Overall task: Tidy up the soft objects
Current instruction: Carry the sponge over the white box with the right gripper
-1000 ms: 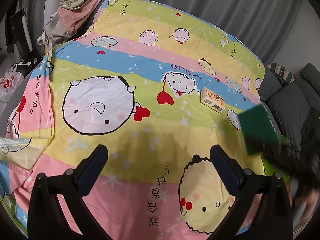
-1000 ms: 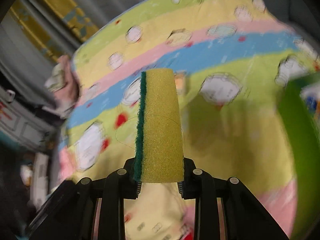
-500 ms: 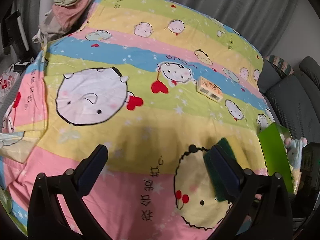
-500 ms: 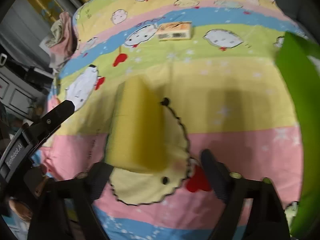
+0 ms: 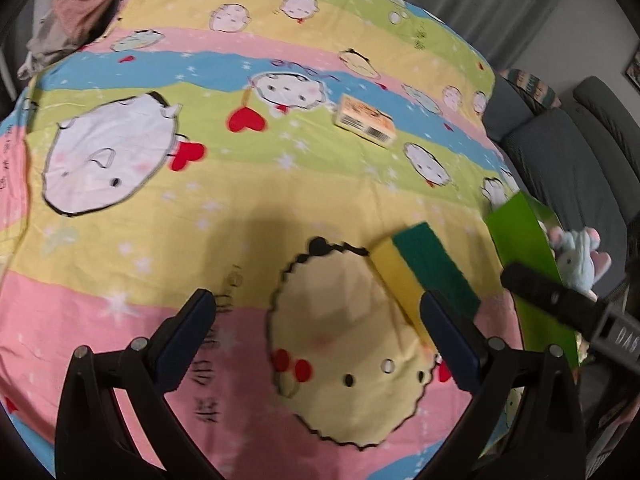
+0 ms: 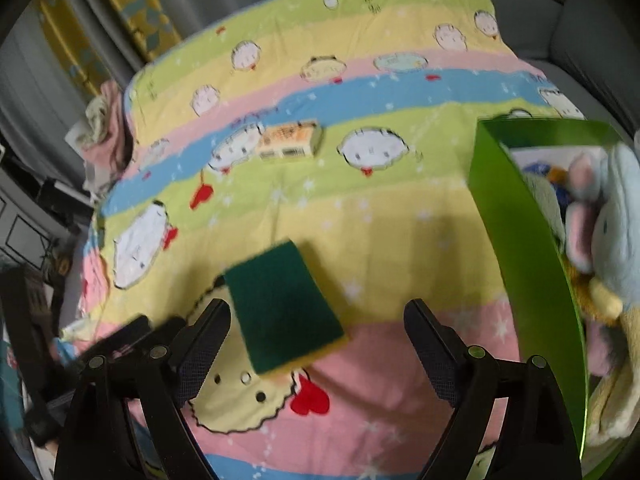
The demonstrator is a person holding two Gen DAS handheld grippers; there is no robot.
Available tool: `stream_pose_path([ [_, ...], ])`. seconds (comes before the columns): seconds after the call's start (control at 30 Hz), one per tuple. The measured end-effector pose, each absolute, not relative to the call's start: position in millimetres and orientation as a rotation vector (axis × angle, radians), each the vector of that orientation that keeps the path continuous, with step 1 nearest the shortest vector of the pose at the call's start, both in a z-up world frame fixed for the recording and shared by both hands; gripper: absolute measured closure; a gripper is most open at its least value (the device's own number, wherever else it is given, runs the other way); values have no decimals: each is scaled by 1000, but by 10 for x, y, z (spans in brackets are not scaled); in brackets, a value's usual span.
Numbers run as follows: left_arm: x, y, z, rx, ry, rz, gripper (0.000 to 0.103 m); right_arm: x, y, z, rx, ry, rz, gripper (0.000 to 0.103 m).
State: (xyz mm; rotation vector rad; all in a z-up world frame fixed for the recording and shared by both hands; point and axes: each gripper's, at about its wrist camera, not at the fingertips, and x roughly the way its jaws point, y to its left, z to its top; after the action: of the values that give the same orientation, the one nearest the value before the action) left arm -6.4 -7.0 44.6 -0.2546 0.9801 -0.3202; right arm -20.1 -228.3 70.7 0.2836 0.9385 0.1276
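Since released, sponge [image 6: 285, 309] lies green-up | right gripper [image 6: 318, 346] now spread

Bedsheet [image 5: 248, 208] thin printed cotton-like cloth, matt, lightly creased. Sponge [image 6: 284, 304]: rough dark green scouring pad on porous yellow foam. Green box [image 6: 520, 240] smooth card or plastic, slight sheen. Plush toy [image 6: 612, 232] fuzzy pale blue fabric. Small packet [image 5: 365, 121] glossy printed wrap. Gripper fingers [image 5: 182, 336] matt black plastic, textured pads.
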Motion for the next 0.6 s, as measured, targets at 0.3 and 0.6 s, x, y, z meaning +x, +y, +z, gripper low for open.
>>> stream_pose_path([
  [0.3, -88, -449, 361, -281, 993, -475, 28, 90, -2213, 466, 383, 1037, 221, 27],
  [0.6, 3, -641, 294, -347, 958, -606, 68, 250, -2251, 148, 500, 1114, 247, 41],
])
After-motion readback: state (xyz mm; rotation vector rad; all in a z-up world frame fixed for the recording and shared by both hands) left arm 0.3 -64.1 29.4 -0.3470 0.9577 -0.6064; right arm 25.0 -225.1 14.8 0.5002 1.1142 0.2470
